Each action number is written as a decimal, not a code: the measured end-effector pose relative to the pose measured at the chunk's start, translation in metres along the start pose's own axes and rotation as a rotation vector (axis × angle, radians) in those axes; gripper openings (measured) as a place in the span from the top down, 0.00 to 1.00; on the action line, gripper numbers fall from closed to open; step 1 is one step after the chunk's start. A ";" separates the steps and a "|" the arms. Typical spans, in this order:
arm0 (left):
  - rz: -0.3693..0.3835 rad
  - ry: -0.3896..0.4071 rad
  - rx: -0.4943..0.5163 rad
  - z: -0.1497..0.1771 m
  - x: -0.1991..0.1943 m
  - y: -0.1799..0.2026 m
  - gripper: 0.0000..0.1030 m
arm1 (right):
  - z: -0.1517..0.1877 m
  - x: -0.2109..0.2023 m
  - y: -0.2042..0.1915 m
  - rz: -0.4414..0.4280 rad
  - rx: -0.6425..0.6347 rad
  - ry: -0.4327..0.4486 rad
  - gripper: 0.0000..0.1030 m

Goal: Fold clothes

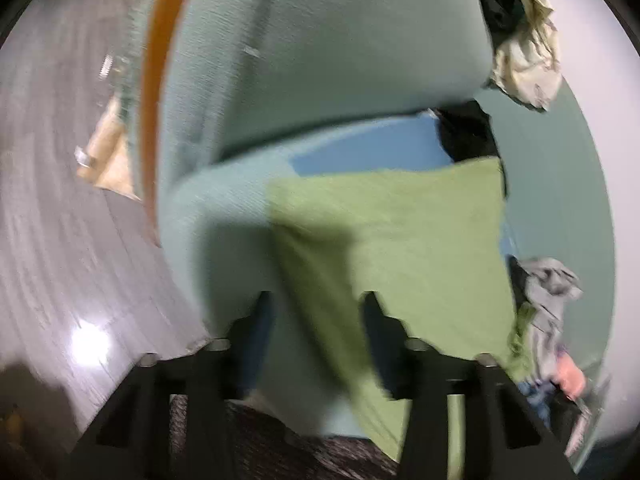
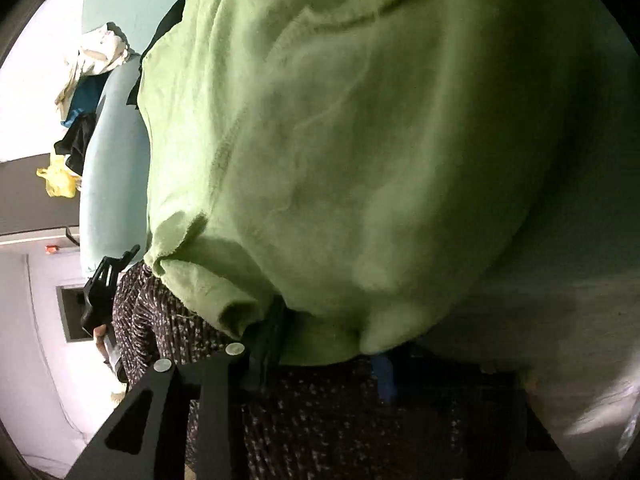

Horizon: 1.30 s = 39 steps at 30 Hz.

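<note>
In the left wrist view, a pale blue-green sofa is seen, with a fat cushion on top and a seat below. A thin orange strip runs down its left side. A grey floor with a bright spot of light is seen on the left, and a white wall on the right. A cream and black heap of clothes lies on the sofa at the top right, and a grey piece lies at the right edge. The green cloth is spread on the seat, over something blue. The left gripper is set at the near edge of the cloth. Its jaws are part way apart. The right finger lies on the green cloth, and the left finger is over bare seat. It cannot be told if the cloth is pinched.

In the right wrist view, most of the picture is filled by the green cloth, bunched in soft folds. The sofa and a white wall are seen at the left, with more clothes and a yellow thing. A dark dotted fabric is seen below. The right gripper is tucked under the lower edge of the cloth, and that edge is held between its narrow jaws. The left gripper is seen small at the left.
</note>
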<state>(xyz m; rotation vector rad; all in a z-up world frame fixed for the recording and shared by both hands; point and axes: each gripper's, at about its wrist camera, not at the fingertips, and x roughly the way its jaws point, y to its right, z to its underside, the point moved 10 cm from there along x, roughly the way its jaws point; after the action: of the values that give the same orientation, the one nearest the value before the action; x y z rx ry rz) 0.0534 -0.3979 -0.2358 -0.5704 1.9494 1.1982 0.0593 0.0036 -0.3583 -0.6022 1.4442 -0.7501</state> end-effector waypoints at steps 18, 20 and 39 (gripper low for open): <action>0.019 0.043 0.101 -0.011 -0.021 0.056 0.98 | -0.062 -0.099 -0.054 -0.115 -0.138 0.179 0.91; 0.036 0.054 0.139 -0.021 -0.019 0.087 0.98 | -0.085 -0.123 -0.059 -0.088 -0.178 0.222 0.91; 0.212 0.112 0.336 -0.102 0.103 0.268 0.29 | -0.374 -0.164 -0.090 0.203 -0.209 0.505 0.37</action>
<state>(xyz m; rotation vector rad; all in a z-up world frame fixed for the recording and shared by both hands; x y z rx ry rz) -0.2345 -0.3636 -0.1441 -0.2655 2.2903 0.9468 -0.3173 0.0993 -0.2037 -0.4283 2.0354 -0.6176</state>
